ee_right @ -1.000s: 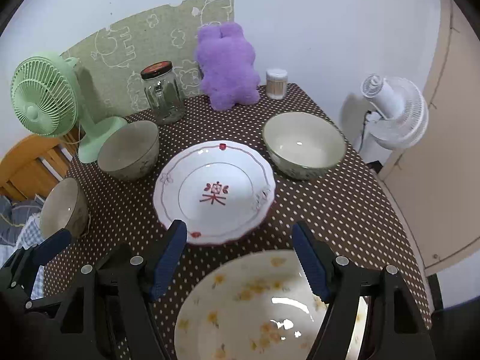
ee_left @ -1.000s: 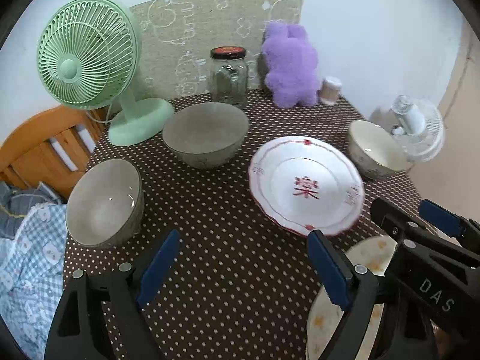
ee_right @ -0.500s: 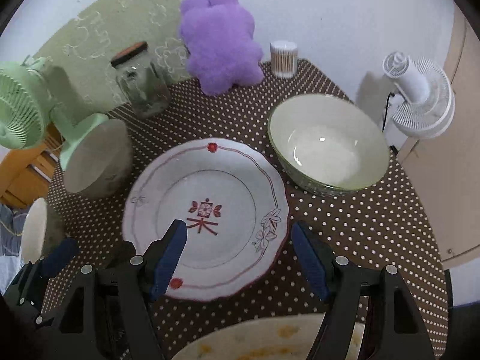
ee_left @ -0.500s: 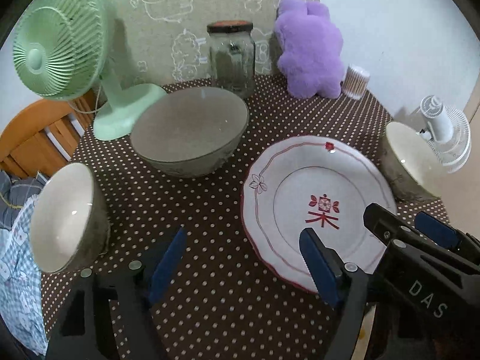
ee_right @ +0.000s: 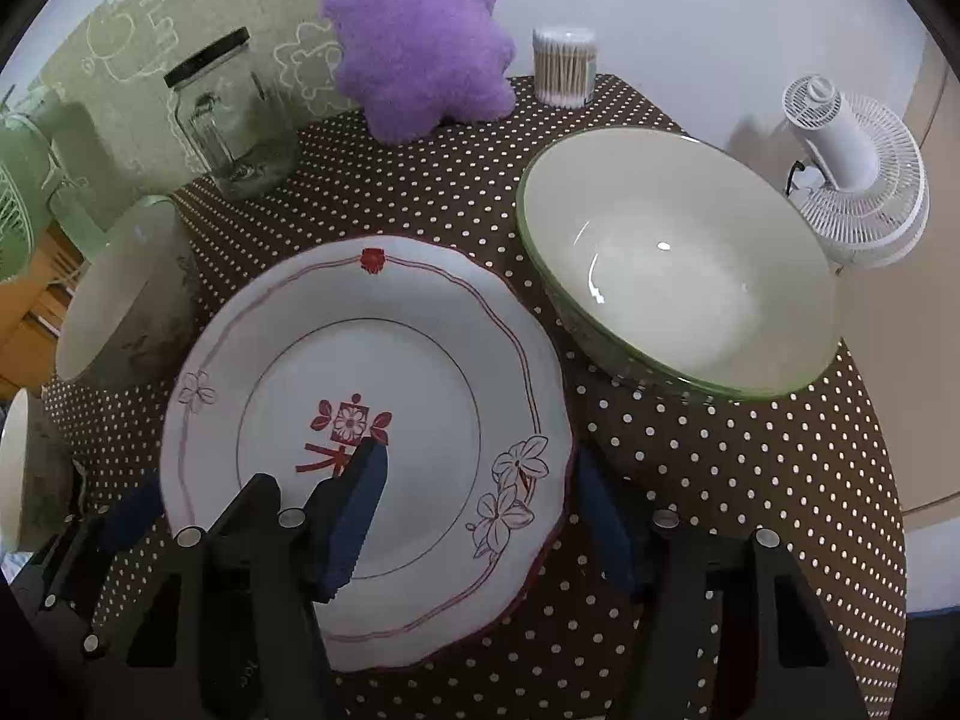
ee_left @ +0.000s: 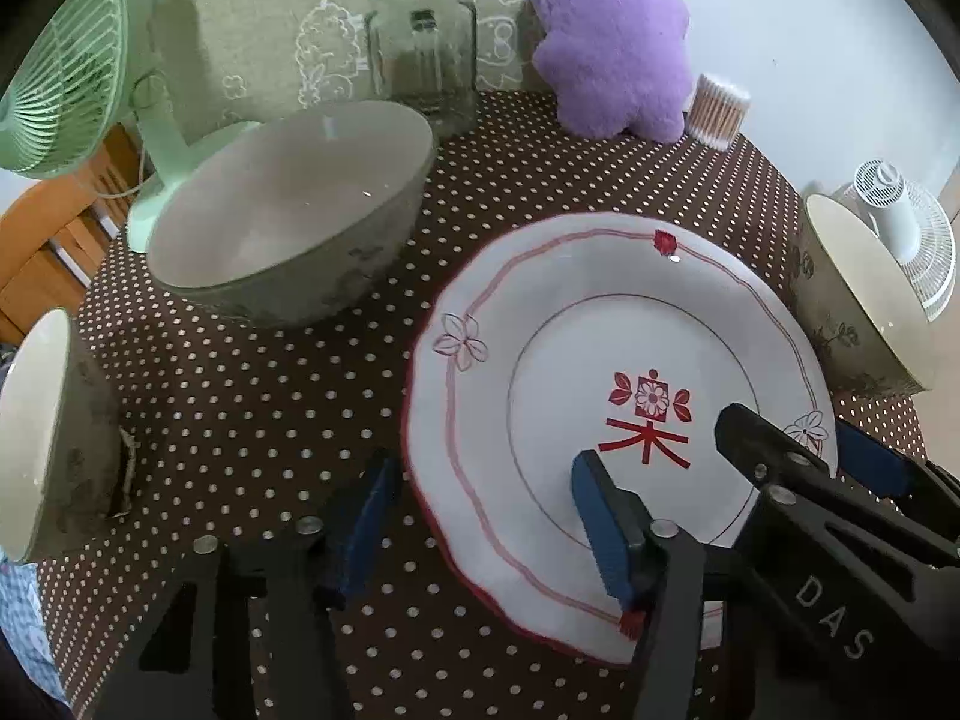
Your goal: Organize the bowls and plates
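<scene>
We see the plate at the middle of the table, one bowl to its right, two bowls to its left, and a jar, plush toy and swab tub behind them.

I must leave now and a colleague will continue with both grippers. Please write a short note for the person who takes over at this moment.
Left gripper: jaws have just been closing, straddling the near-left rim of the white plate with red flower pattern, not yet gripping.
Right gripper: the same, straddling its near-right rim.
Plate lies flat on the brown dotted tablecloth.
Bowls stand apart: grey bowl to the plate's left, green-rimmed white bowl to its right, another grey bowl at the left edge.
Done: nothing stacked in view.
Left: grip, lift the plate, then gather the bowls.
</scene>
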{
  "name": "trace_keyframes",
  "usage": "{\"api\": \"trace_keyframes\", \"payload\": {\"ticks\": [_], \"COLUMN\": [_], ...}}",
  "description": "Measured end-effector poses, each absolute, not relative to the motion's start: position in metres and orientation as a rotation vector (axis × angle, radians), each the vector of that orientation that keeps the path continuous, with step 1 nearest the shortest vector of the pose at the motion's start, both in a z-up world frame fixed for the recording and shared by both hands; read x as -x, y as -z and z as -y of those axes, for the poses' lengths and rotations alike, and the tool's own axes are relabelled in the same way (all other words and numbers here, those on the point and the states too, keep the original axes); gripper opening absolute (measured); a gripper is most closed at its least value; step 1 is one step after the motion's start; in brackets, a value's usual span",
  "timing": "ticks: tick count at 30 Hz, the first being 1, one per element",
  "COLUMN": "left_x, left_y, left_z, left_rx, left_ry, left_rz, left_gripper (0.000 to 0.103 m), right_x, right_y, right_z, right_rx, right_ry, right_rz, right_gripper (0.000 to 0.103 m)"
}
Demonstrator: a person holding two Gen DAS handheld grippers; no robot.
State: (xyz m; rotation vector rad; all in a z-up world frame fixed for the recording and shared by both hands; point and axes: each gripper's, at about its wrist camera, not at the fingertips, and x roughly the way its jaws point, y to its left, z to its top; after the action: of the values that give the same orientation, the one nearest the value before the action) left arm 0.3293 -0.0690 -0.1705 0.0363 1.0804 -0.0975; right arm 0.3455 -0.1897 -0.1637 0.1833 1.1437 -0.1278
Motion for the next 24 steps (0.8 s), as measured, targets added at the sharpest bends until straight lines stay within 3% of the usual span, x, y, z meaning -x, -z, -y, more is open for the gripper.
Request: {"api": "trace_keyframes", "payload": {"ticks": [6,24], "left_x": [-0.330,-0.300], "left_y": [0.170,0.162], "left_z": [0.071,0.023], "left_rx": [-0.051,-0.030], "left_ry": [0.111,0.037], "left_rz": [-1.076,-1.112], "left_gripper": [0.055,0.055], "right_x": [-0.348,-0.330], "right_y": [0.165,0.157], "right_z": [0.188,0.147], "right_rx": [-0.173,-0.186], "right_ry": [0.143,0.070], "right_rz": [-1.135,-1.162], "right_gripper": [0.063,0.062]}}
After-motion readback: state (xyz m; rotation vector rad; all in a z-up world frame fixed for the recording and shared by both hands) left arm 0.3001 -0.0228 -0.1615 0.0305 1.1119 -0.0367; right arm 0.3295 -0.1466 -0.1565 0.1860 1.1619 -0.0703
